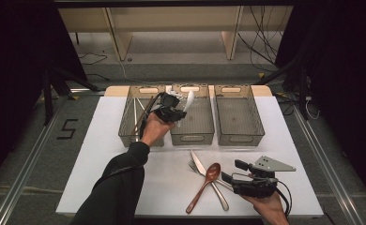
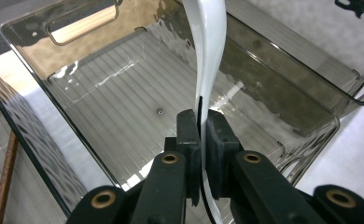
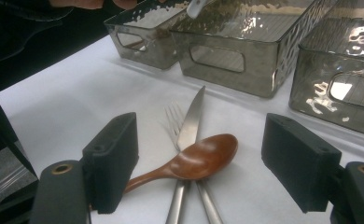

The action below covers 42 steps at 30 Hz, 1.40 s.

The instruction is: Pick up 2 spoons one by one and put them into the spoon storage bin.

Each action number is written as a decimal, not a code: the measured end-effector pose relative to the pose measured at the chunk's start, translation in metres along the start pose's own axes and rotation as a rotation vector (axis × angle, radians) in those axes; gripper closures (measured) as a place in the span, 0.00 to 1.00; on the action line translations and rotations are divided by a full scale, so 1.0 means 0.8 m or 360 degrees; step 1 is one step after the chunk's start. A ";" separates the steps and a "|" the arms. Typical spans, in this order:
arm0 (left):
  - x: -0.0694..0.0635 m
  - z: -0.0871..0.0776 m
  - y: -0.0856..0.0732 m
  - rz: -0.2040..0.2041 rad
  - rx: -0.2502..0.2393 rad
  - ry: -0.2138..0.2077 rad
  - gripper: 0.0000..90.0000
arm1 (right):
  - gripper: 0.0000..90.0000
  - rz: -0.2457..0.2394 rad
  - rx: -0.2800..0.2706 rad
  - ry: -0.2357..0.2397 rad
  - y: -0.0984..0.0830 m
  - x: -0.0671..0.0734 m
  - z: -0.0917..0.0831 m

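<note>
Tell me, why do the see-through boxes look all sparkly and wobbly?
In the right gripper view, lamp light bounces off the bumpy walls of the clear bins as bright patches. In the left gripper view, the middle bin shows white glare streaks, and the white spoon looks stretched. The high view has dark edges.

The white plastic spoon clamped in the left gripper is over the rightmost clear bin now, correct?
Not the rightmost. The high view shows the left gripper holding the white plastic spoon over the middle clear bin; the left gripper view shows its jaws shut on the handle.
</note>
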<state>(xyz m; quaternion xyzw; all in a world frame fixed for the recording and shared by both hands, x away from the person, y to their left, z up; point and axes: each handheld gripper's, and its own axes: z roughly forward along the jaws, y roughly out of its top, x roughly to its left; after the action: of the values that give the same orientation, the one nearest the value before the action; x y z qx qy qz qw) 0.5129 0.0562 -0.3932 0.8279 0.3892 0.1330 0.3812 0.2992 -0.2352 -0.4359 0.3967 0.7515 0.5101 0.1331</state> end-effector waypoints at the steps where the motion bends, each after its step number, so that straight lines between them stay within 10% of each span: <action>1: 0.001 0.001 0.000 0.0001 0.0007 0.0003 0.94 | 0.31 -0.0004 -0.0002 0.0000 0.000 0.000 0.000; 23: -0.001 0.023 -0.003 -0.0022 0.0152 0.0038 0.93 | 0.31 -0.0002 0.0002 0.0003 0.000 0.001 0.000; 34: -0.014 -0.003 0.012 -0.0089 0.0138 -0.0006 0.49 | 0.31 0.0000 -0.0002 0.0001 0.000 0.000 0.000; 42: -0.034 -0.042 -0.013 -0.0071 0.0105 -0.0081 0.30 | 0.31 0.0004 0.0003 -0.0011 0.000 0.001 -0.001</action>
<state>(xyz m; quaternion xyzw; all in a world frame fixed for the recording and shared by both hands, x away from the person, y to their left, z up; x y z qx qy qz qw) 0.4720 0.0573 -0.3761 0.8343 0.4019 0.0903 0.3664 0.2984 -0.2353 -0.4358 0.3995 0.7510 0.5082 0.1347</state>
